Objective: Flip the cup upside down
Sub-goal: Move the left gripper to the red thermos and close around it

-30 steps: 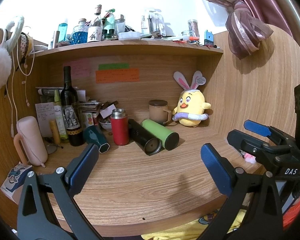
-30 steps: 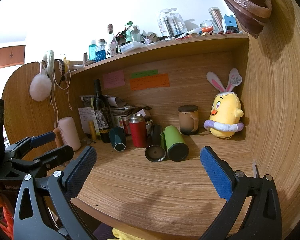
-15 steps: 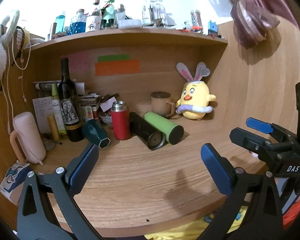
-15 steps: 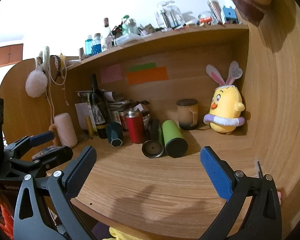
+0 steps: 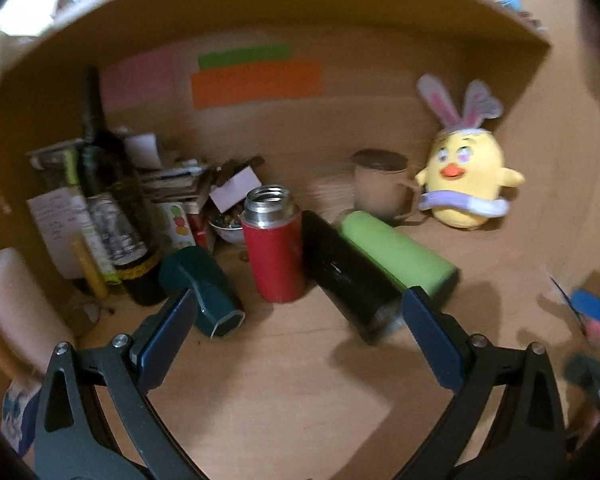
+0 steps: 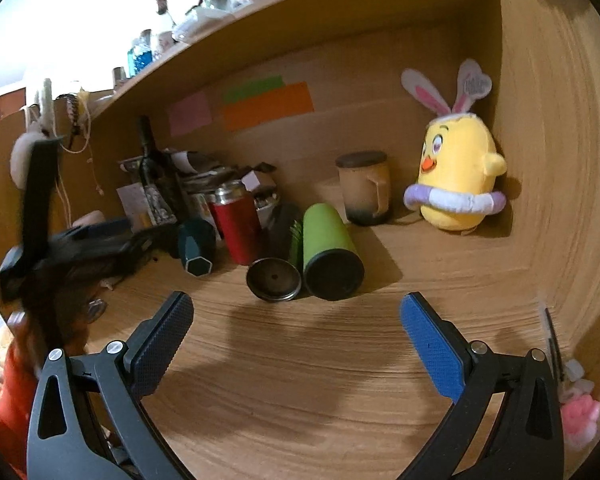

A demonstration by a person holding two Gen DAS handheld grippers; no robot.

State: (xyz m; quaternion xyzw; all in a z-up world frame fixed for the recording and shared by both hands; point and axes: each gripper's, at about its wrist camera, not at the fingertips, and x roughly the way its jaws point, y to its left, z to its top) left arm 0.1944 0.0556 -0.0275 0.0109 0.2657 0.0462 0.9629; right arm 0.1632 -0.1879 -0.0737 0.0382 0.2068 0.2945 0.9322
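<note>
Both your tongs hang released above the counter's front edge, gripping nothing.

Your left tongs point(image 5: 296, 328) and right tongs point(image 6: 296, 336) face the clutter. The red cup point(image 5: 274, 244) stands upright, mouth open, at mid-counter. Just beside it lie the black flask point(image 5: 348, 276) and green flask point(image 5: 396, 252), side by side. The plush chick point(image 6: 456, 184) sits in the back right corner.

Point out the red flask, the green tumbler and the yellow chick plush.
red flask point(image 5: 278, 258), left wrist view, on its red body.
green tumbler point(image 6: 327, 236), right wrist view, on its green side.
yellow chick plush point(image 6: 458, 184), right wrist view, on its belly.
</note>
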